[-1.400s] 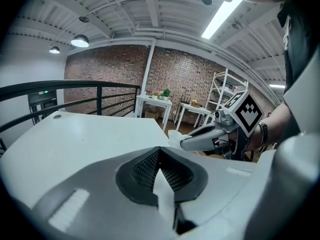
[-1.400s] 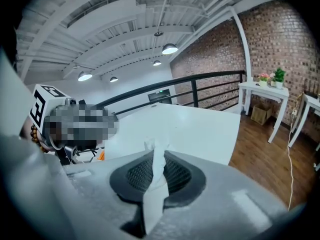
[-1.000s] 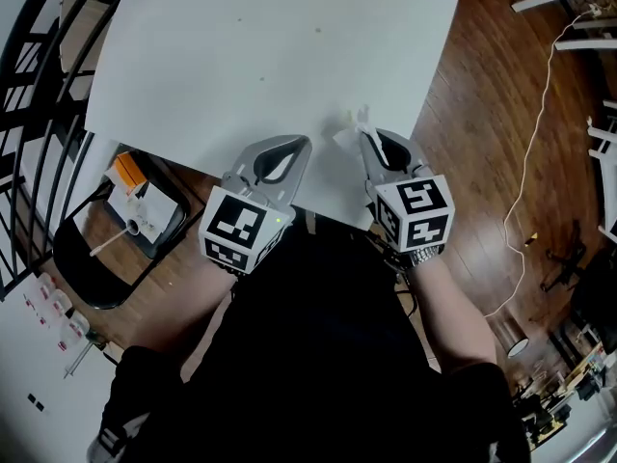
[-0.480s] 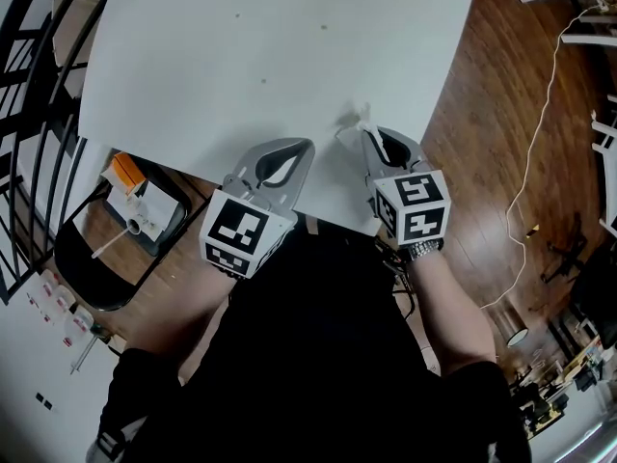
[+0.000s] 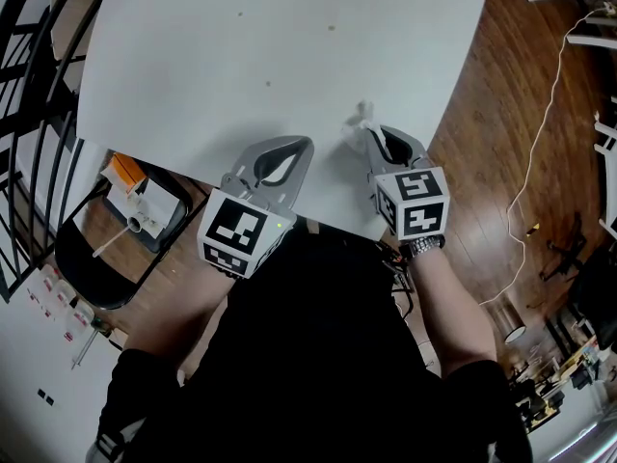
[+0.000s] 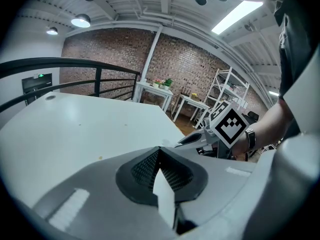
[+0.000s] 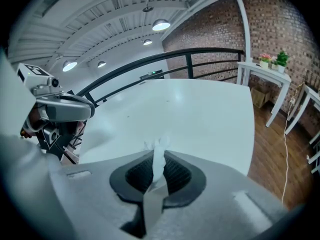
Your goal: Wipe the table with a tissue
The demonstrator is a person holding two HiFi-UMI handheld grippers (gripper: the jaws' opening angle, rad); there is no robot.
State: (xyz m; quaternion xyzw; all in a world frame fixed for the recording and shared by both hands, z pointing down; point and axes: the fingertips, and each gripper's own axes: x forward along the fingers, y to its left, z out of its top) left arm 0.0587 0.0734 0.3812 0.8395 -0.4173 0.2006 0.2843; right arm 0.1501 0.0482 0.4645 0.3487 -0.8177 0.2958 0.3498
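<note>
A crumpled white tissue [image 5: 359,122] sticks out of my right gripper [image 5: 372,136], which is shut on it at the near right part of the white table [image 5: 270,46]. In the right gripper view the tissue [image 7: 157,146] rises as a twisted strip between the closed jaws of the right gripper [image 7: 159,158] above the table [image 7: 200,114]. My left gripper [image 5: 305,144] rests beside it to the left, near the table's front edge, shut with nothing in it. In the left gripper view the left gripper [image 6: 160,150] points across the table [image 6: 75,129]. A few small specks [image 5: 267,83] dot the tabletop.
A black chair [image 5: 82,258] holding a box of small items [image 5: 135,201] stands at the left, below the table edge, next to a black railing [image 5: 29,75]. Wooden floor [image 5: 511,85] with a white cable [image 5: 540,133] lies to the right.
Both grippers stay almost where they were. The view has shifted a little, and the right gripper with the tissue now sits slightly farther from the table's right edge.
</note>
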